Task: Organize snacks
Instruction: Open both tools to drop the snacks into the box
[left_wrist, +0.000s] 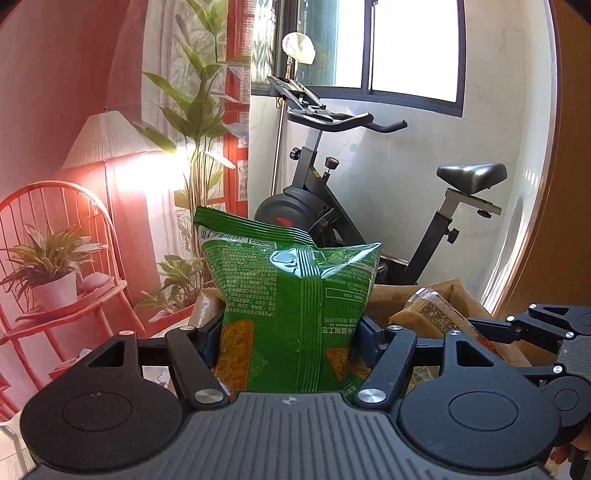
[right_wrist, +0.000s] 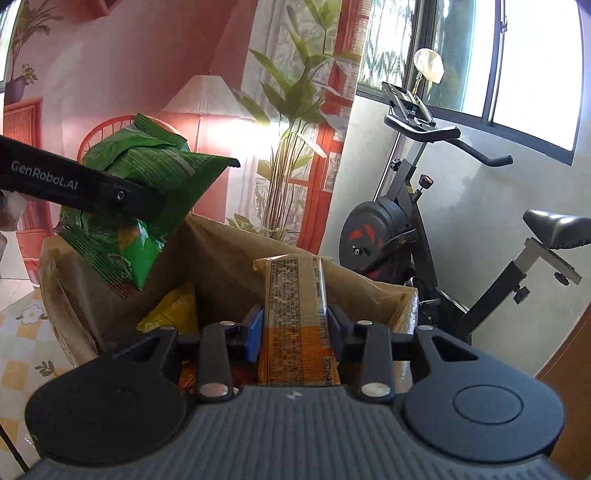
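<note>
While over box (right_wrist: 221, 251) | L gripper (left_wrist: 288, 332) clamps green bag (left_wrist: 288, 288) | R gripper (right_wrist: 295, 325) clamps orange pack (right_wrist: 295, 314)

Right claw (right_wrist: 295, 325), lower centre of the frame, clamped on an upright orange snack packet (right_wrist: 297, 321) above an open brown paper bag (right_wrist: 221, 251). At left, the left claw (right_wrist: 147, 201) grips a green chip bag (right_wrist: 136, 221). Exercise bike (right_wrist: 406, 229) at right.
</note>
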